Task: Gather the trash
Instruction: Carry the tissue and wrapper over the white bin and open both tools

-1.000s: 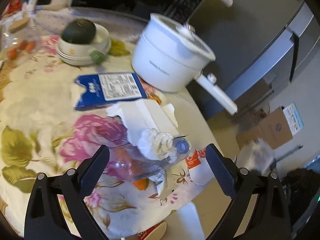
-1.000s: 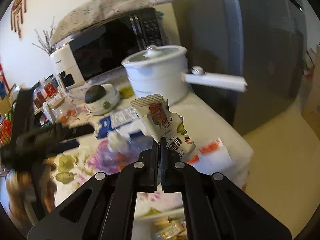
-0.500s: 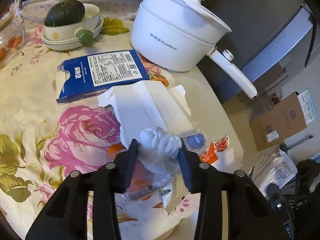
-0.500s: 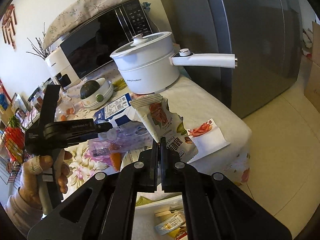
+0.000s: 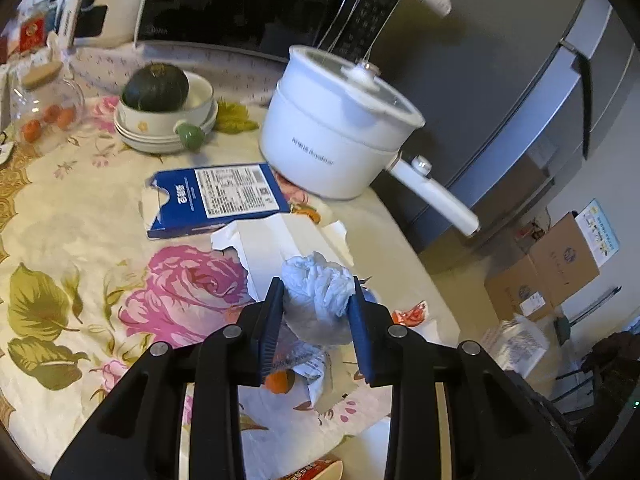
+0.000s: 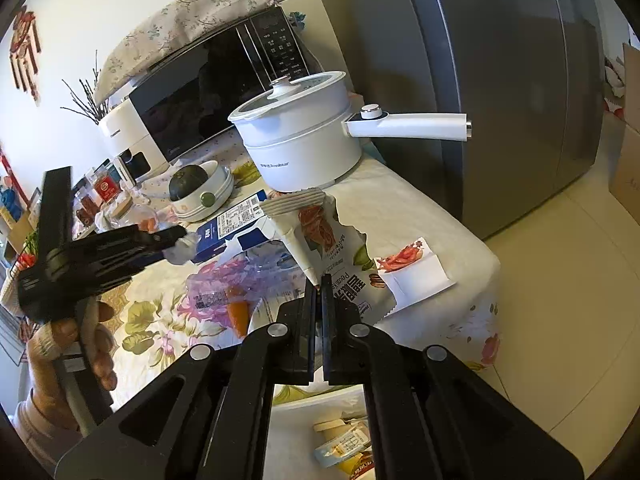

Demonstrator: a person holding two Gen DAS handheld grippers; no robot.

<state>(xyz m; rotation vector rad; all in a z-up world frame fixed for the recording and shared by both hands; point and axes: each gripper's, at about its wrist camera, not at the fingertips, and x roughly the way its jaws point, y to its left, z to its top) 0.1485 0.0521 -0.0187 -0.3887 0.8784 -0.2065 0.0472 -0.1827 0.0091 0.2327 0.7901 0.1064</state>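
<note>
The left tongs [image 5: 316,300] have just been closing and now pinch a crumpled white tissue wad [image 5: 320,286] between their blue pads, the wad held just above the torn white carton [image 5: 280,244] and the clear plastic wrapper [image 6: 240,276] on the floral table [image 5: 80,216]. Over on the other side, the right tongs [image 6: 320,288] are clamped fully together on the lower edge of a torn snack packet [image 6: 320,236], which stands up from them in front of the white pot [image 6: 300,140]. The blue box [image 5: 216,200] lies flat on the table near that pot.
</note>
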